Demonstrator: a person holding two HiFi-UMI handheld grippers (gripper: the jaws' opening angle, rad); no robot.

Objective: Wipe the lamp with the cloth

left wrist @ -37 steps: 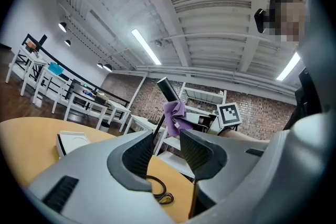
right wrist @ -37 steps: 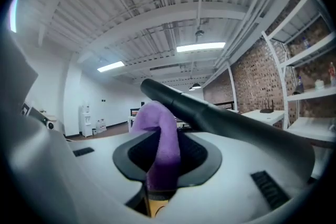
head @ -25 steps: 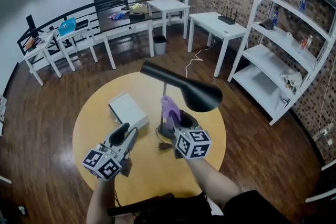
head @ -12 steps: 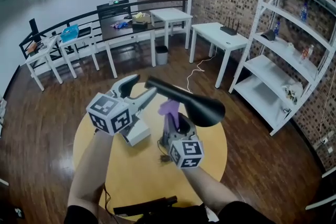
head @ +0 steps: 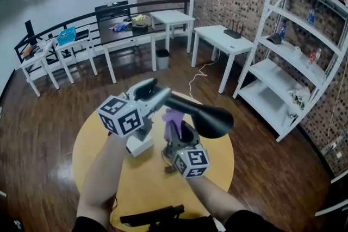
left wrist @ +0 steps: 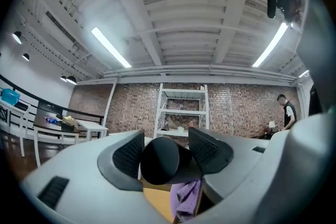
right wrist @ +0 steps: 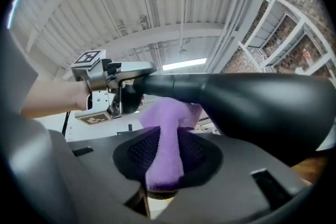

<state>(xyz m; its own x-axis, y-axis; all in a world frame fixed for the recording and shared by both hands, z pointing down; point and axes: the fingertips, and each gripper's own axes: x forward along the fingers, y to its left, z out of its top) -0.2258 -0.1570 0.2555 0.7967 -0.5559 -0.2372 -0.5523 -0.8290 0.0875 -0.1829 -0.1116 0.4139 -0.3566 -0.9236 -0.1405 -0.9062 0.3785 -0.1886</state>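
A black desk lamp stands on the round yellow table (head: 215,171), its cone-shaped head (head: 209,117) lying nearly level. My left gripper (head: 160,94) is raised to the narrow back end of that head. In the left gripper view this black tube end (left wrist: 160,161) fills the gap between both pads; the jaws have just been closing on it. My right gripper (head: 175,131) sits just under the head, shut on a purple cloth (head: 174,116). In the right gripper view the cloth (right wrist: 165,149) rises from the jaws and touches the underside of the lamp head (right wrist: 252,97).
A white box (head: 139,141) lies on the table behind my left gripper. A black object (head: 152,215) sits at the table's near edge. A white shelf unit (head: 283,62) stands to the right, and white desks (head: 223,35) stand beyond the table.
My left gripper has risen from low over the table to the lamp head's back end and closed round it. My right gripper has lifted the cloth slightly towards the head.
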